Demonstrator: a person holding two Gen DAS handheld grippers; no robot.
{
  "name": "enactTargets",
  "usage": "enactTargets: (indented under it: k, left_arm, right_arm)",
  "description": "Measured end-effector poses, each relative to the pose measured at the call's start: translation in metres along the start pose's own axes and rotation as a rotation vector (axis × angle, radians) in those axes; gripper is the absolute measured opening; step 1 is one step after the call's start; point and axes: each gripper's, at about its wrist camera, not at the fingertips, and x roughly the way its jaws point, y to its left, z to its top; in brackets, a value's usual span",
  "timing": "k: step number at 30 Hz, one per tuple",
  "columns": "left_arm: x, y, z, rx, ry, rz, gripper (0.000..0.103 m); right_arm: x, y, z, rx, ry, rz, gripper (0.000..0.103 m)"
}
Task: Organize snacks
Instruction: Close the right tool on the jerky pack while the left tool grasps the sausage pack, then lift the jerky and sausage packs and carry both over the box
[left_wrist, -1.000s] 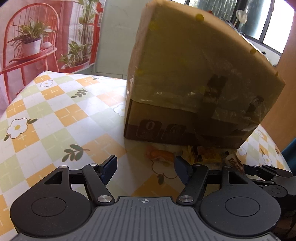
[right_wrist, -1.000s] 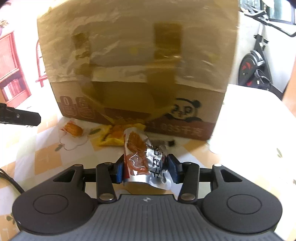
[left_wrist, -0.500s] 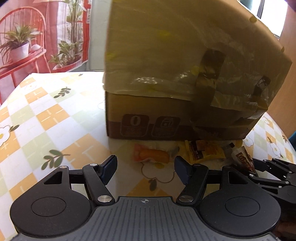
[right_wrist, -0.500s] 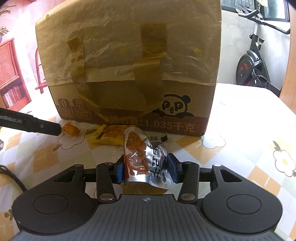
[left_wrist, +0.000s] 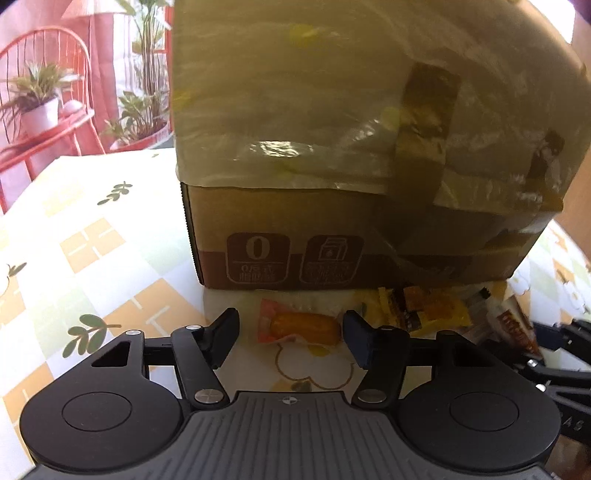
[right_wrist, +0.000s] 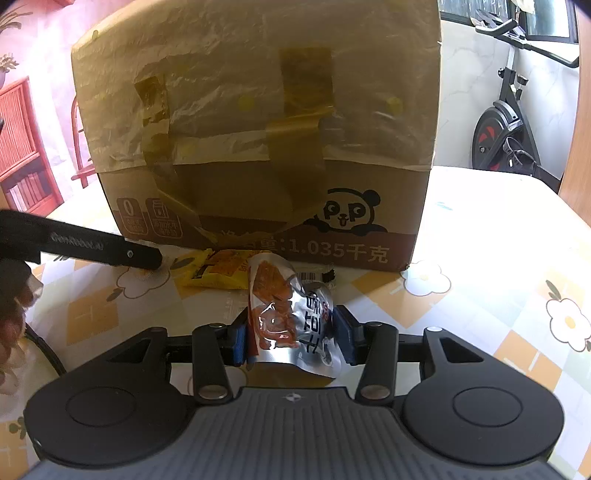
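Observation:
A small clear-wrapped orange snack lies on the tablecloth in front of a taped cardboard box. My left gripper straddles it and its jaws are closing; gaps still show between the pads and the wrapper. A yellow snack packet lies just to its right, also seen as the yellow packet in the right wrist view. My right gripper is shut on a silver and orange snack pouch, held a little above the table. The left gripper's finger reaches in from the left there.
The box with a panda print stands close ahead and fills most of both views. The flowered checkered tablecloth spreads left; more of it lies right. An exercise bike stands beyond the table. A hand shows at the left edge.
My left gripper has moved in towards the box and down over the orange snack, which now sits between its fingers, and the fingers have narrowed. The right gripper has kept still with its pouch.

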Motion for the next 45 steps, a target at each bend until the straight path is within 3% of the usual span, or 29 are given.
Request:
enactTargets:
  k: [2, 12, 22, 26, 31, 45]
  left_arm:
    - [-0.002, 0.001, -0.001, 0.007, -0.005, -0.003, 0.057]
    - [-0.034, 0.009, -0.007, -0.034, -0.048, -0.040, 0.057]
    - [-0.057, 0.015, -0.022, -0.059, -0.039, -0.050, 0.057]
    - [-0.064, 0.018, -0.023, -0.067, -0.054, -0.050, 0.057]
    - [-0.075, 0.022, -0.021, -0.071, -0.079, -0.055, 0.057]
    - [-0.102, 0.015, 0.005, -0.029, -0.174, -0.090, 0.057]
  right_arm:
    - [0.000, 0.000, 0.000, 0.001, 0.000, 0.001, 0.048]
    - [0.001, 0.001, 0.001, 0.002, -0.001, 0.000, 0.048]
    - [0.000, 0.001, 0.000, 0.002, -0.001, -0.002, 0.048]
    - [-0.003, 0.002, -0.001, 0.008, -0.004, -0.005, 0.043]
    - [-0.015, -0.001, 0.001, 0.033, -0.034, 0.002, 0.037]
    - [-0.066, -0.006, 0.041, 0.052, -0.180, 0.011, 0.036]
